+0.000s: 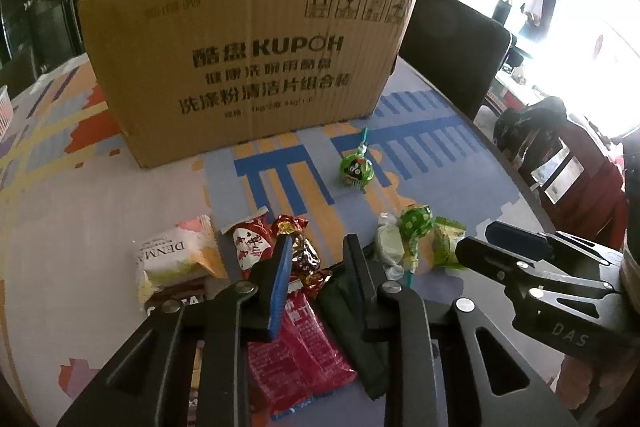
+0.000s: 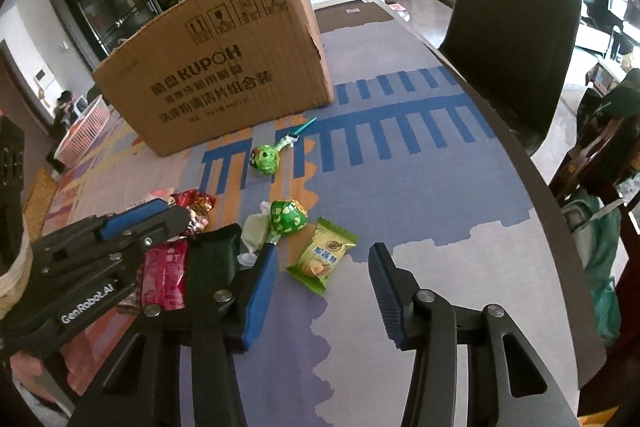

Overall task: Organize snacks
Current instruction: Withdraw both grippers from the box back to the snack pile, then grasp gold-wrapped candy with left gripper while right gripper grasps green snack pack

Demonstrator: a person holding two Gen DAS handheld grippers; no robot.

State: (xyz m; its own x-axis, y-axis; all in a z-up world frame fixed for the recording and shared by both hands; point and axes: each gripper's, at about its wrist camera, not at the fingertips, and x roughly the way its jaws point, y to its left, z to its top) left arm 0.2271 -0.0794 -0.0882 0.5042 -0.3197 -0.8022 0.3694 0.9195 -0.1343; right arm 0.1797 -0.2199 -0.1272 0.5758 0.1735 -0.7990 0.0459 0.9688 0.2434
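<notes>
The left gripper is hovering low over the snack pile, jaws narrowed around a foil-wrapped candy without visibly pinching it. The right gripper is standing open above bare tablecloth, a green biscuit packet lying just ahead. The cardboard box is sitting beyond.

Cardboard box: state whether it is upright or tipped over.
Upright. The cardboard box stands on the patterned table mat, its printed lettering reads right way up and its torn top edge faces upward. Its inside is hidden.
</notes>
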